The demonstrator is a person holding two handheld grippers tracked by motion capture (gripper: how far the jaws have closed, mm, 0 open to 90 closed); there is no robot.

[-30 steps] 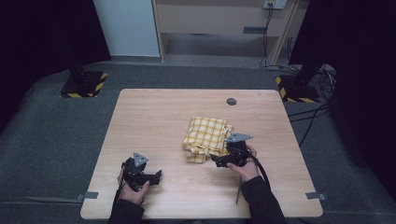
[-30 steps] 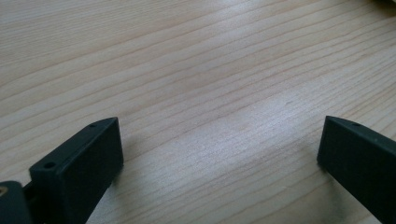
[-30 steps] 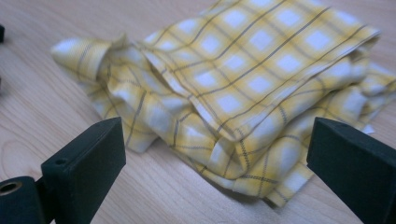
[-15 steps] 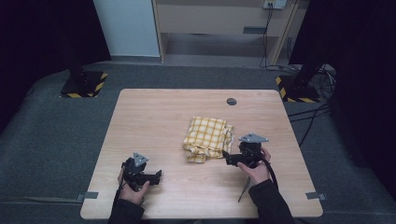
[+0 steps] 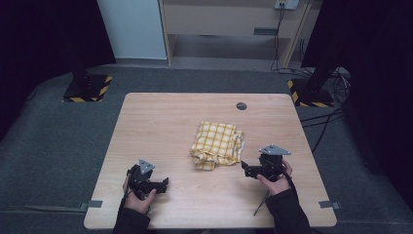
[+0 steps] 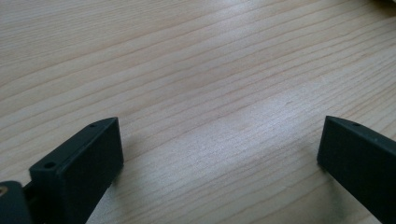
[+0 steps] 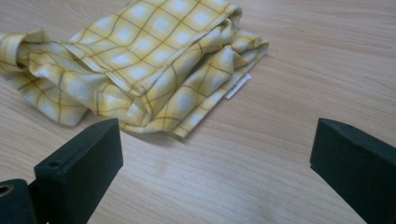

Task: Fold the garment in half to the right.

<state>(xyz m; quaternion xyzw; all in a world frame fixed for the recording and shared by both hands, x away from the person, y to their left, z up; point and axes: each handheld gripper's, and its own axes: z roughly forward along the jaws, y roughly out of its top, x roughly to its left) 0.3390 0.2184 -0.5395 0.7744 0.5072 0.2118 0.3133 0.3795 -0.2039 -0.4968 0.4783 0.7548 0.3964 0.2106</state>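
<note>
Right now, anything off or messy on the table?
Only the yellow checked cloth: folded loosely, layers uneven, one end bunched, a white tag poking out at its edge. No spill or damage on the table. Both grippers, left and right, are open and clear of it.

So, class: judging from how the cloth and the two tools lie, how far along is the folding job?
Done: the yellow checked cloth lies folded in loose layers mid-table, its white label poking out at one edge. In hand: nothing; the right tool is open and clear of the cloth, and the left tool is open over bare table. Left: perhaps tidying the bunched near edge, otherwise it looks about finished.
</note>
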